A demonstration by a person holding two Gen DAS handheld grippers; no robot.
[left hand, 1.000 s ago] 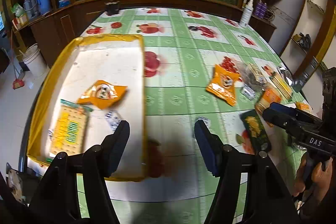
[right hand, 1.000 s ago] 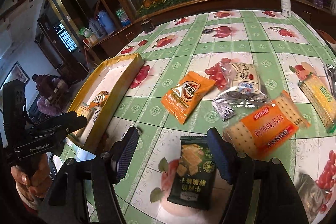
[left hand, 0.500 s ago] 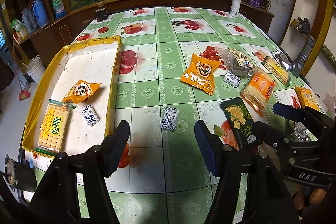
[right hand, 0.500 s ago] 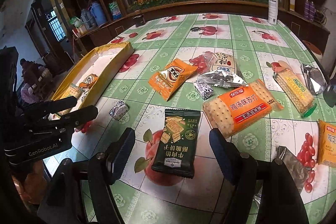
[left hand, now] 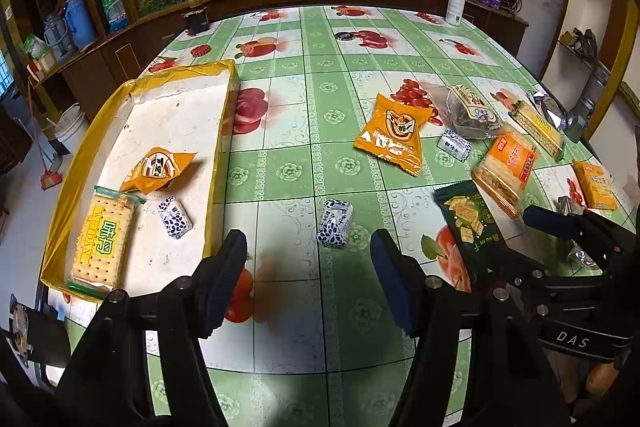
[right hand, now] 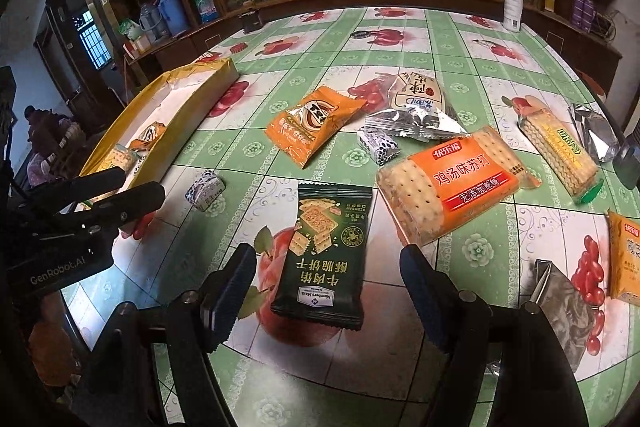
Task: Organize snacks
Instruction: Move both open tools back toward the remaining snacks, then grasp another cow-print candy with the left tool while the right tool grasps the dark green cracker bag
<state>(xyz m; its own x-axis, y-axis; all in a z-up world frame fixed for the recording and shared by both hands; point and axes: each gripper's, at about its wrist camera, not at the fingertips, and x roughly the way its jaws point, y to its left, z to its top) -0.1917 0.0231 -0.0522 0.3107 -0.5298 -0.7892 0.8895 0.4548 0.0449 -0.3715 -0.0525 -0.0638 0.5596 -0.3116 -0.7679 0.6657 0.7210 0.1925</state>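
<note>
- The right tool (right hand: 326, 289) is spread wide with nothing gripped; the dark green pack (right hand: 324, 259) lies flat on the surface (right hand: 360, 379) between its fingers, untouched.
- Lower squarely, close across the narrow sides; a flat pack may slip.
- The left tool (left hand: 308, 275) is open and empty, and the small candy (left hand: 335, 223) lies just ahead.
- The tray (left hand: 216, 163) to the left already holds three snacks, so both likely belong there.

Orange packet (right hand: 626, 259) cut by right edge
</note>
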